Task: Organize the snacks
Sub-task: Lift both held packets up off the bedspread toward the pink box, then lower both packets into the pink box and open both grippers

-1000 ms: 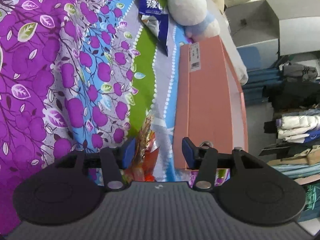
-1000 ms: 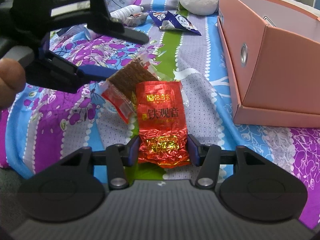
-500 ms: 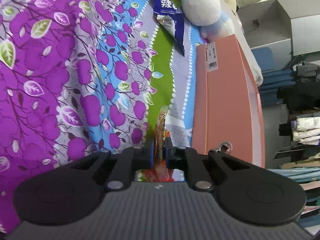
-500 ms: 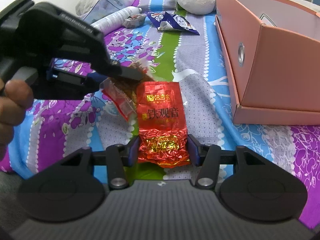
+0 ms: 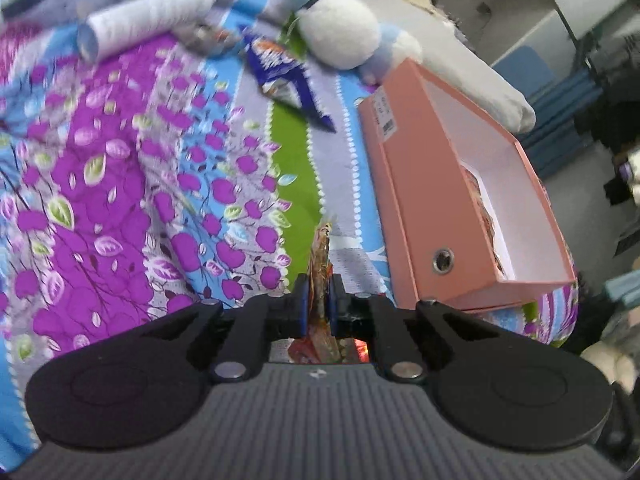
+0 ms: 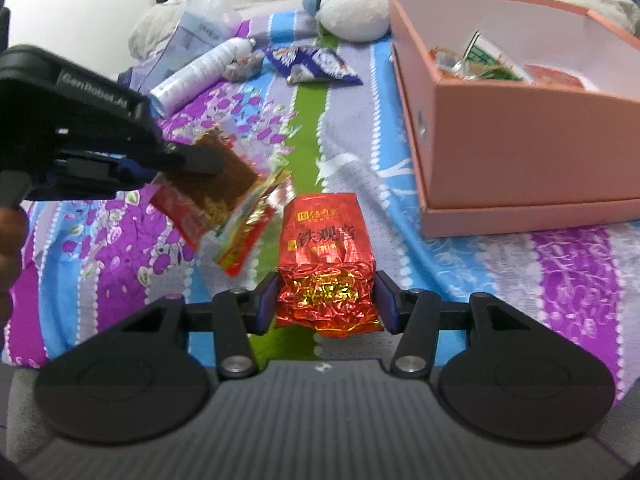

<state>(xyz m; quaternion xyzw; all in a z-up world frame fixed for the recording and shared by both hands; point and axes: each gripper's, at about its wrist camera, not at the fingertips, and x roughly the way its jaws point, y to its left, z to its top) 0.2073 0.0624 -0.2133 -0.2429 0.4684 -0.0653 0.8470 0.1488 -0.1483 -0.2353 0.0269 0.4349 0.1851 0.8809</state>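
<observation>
You hold two hand-held grippers. The left hand-held gripper (image 5: 318, 300) is clamped on a clear snack packet (image 6: 224, 184) lifted off the bed (image 5: 120, 200); the right hand-held gripper (image 6: 326, 304) is clamped on one red foil tea pack (image 6: 326, 256). One blue snack bag (image 5: 286, 76) lies beside one pink box (image 6: 520, 152). Only the right wrist view shows several wrappers in that box.

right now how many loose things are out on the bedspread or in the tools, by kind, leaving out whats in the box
Snack packets: 3 (red foil tea packet in the right tool, clear snack packet in the left tool, blue-purple packet)
White bottles: 1
Plush toys: 1
Clear plastic bags: 1
Total: 6
</observation>
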